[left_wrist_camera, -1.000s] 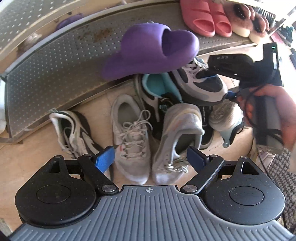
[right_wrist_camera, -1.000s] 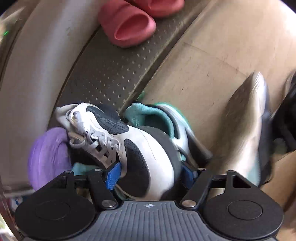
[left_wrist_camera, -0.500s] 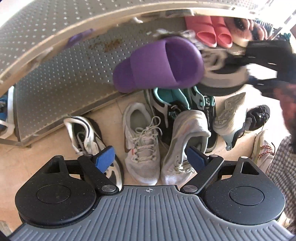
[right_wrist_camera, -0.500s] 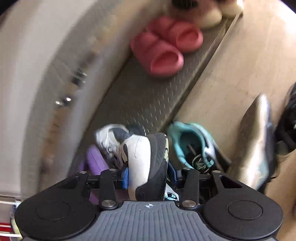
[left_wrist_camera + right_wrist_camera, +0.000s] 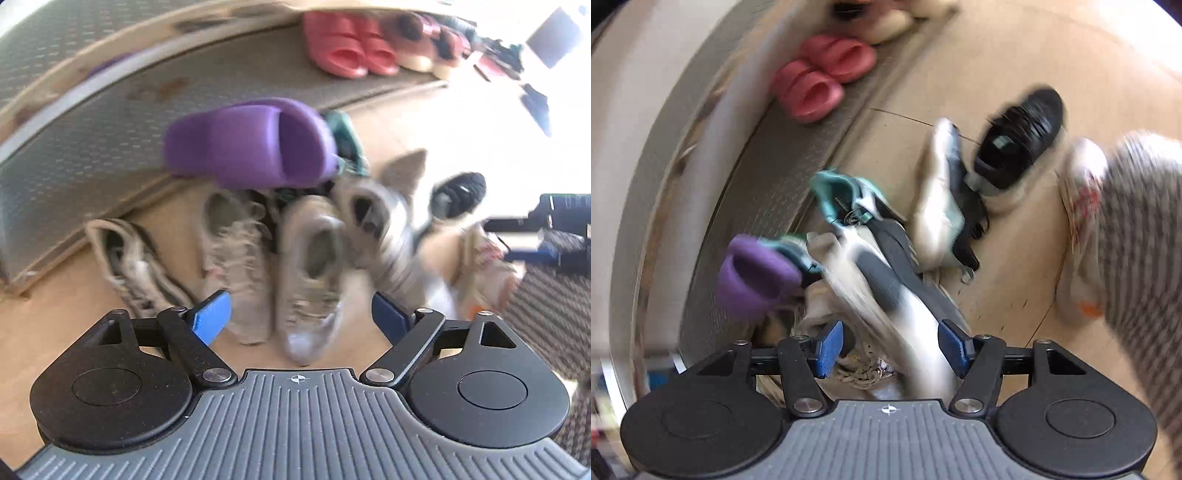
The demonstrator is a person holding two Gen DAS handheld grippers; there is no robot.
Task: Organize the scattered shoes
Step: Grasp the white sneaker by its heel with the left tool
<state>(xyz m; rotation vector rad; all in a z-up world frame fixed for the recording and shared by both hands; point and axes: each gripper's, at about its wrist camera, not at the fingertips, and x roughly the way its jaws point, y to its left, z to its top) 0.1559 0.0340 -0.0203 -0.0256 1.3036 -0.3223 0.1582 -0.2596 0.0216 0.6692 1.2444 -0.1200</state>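
Note:
A white and black sneaker (image 5: 886,280) hangs blurred between the pads of my right gripper (image 5: 892,347), above the shoe pile. Its jaws are opening, and the left pad stands off the shoe. Beside it, a purple slipper (image 5: 757,273) lies on top of the pile at the rack's edge. My left gripper (image 5: 299,317) hovers over two grey sneakers (image 5: 314,266) on the floor. Its jaws are closing with nothing held between them. The purple slipper (image 5: 251,144) lies beyond them.
The low perforated metal rack shelf (image 5: 92,122) carries pink slippers (image 5: 343,44) and fluffy ones. Loose on the tan floor lie a teal-lined shoe (image 5: 842,192), a black shoe (image 5: 1023,136) and a striped sneaker (image 5: 136,258). Checked fabric (image 5: 1137,221) fills the right side.
My right gripper closed on the white and black sneaker, lifted it off the pile, and its jaws have now spread wider. The left view has pulled back and blurred.

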